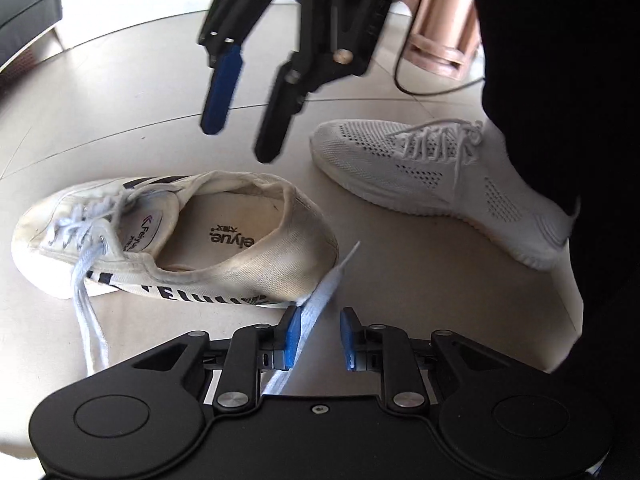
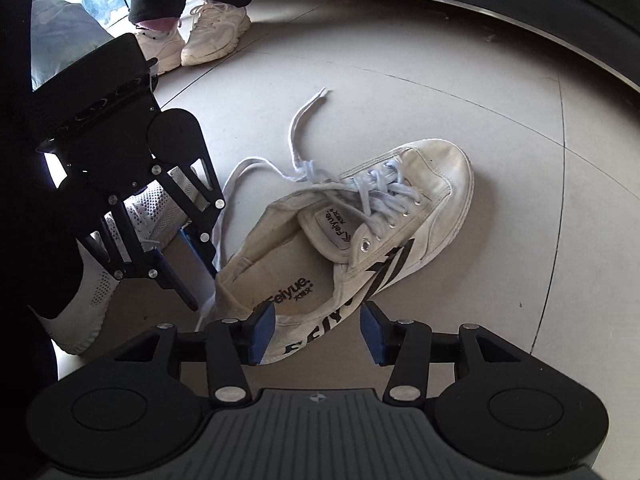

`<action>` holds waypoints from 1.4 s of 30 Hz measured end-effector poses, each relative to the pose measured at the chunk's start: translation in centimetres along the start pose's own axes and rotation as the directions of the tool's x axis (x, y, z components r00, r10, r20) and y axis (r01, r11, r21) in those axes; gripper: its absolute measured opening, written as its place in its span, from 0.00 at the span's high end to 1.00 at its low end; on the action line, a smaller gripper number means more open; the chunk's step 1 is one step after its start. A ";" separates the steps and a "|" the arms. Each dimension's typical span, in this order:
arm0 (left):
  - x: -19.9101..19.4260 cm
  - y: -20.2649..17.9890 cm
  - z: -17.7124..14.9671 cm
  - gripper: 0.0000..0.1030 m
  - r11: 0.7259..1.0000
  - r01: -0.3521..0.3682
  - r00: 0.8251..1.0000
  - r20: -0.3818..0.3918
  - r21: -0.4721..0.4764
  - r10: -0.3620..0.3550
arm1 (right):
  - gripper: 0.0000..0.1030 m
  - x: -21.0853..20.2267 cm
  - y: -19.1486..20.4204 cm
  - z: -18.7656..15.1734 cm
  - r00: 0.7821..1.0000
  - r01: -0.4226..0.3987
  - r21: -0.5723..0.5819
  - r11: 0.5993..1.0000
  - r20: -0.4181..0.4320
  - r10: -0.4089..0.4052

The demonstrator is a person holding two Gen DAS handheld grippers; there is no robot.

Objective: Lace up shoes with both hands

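A worn white canvas shoe [image 1: 224, 256] [image 2: 360, 240] with black stripes lies on the tiled floor, partly laced with pale blue-white lace. One lace end [image 2: 310, 104] rests loose on the floor beyond the shoe. The other lace strand [image 1: 320, 304] [image 2: 219, 224] runs from the eyelets to my left gripper [image 1: 322, 334] [image 2: 202, 290]. It passes between the parted blue pads and lies against only the left one, so that gripper is open. My right gripper [image 2: 318, 334] [image 1: 240, 142] hovers open above the shoe's heel, with nothing between its pads.
A person's foot in a white knit sneaker [image 1: 440, 176] [image 2: 148, 208] stands close beside the shoe. Another person's two white sneakers [image 2: 200, 36] are farther back. A copper-coloured stand [image 1: 444, 36] and a black cable [image 1: 420, 90] sit behind. A dark curved furniture edge [image 2: 500, 28] bounds the floor.
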State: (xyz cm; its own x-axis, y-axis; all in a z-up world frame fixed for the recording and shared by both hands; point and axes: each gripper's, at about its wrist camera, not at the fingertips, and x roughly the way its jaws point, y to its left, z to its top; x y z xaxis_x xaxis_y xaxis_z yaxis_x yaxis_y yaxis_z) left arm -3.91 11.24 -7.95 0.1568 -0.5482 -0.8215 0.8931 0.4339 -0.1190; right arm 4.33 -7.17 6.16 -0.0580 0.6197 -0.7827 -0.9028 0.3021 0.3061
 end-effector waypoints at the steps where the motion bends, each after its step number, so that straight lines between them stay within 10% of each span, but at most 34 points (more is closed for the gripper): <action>1: 0.2 -0.2 -0.1 0.74 1.000 -0.016 1.000 -0.006 0.003 0.016 | 0.49 0.0 0.0 0.1 1.000 -0.002 0.000 1.000 0.002 0.002; 6: 0.5 -1.4 -0.3 0.99 0.996 -0.090 0.996 0.002 0.005 0.090 | 0.48 0.0 0.3 0.4 1.000 -0.020 -0.002 1.000 0.014 0.020; 12: -2.1 -0.8 -1.3 1.00 0.980 -0.102 0.994 0.025 -0.172 0.108 | 0.48 -0.2 0.4 0.7 1.000 -0.015 -0.008 1.000 0.026 0.015; 24: -8.0 5.7 2.6 0.99 0.842 -0.115 0.973 0.113 -0.528 0.204 | 0.45 1.7 1.0 2.1 0.990 -0.099 0.030 0.995 0.107 0.095; 30: -6.8 5.0 4.1 0.73 0.856 -0.128 0.977 0.086 -0.500 0.197 | 0.45 3.4 1.1 2.0 0.989 -0.106 0.078 0.991 0.115 0.096; 42: -2.8 5.0 8.1 0.81 0.933 -0.215 0.970 0.050 -0.288 0.239 | 0.44 2.4 0.9 1.1 0.992 -0.063 0.151 0.987 0.117 0.045</action>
State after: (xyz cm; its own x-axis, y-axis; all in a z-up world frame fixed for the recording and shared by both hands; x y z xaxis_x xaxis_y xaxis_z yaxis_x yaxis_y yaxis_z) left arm 3.56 9.16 -1.72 0.3866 -0.4642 -0.7969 0.6782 0.7287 -0.0955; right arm 3.82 -4.64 5.12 -0.0486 0.7134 -0.6990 -0.8226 0.3684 0.4332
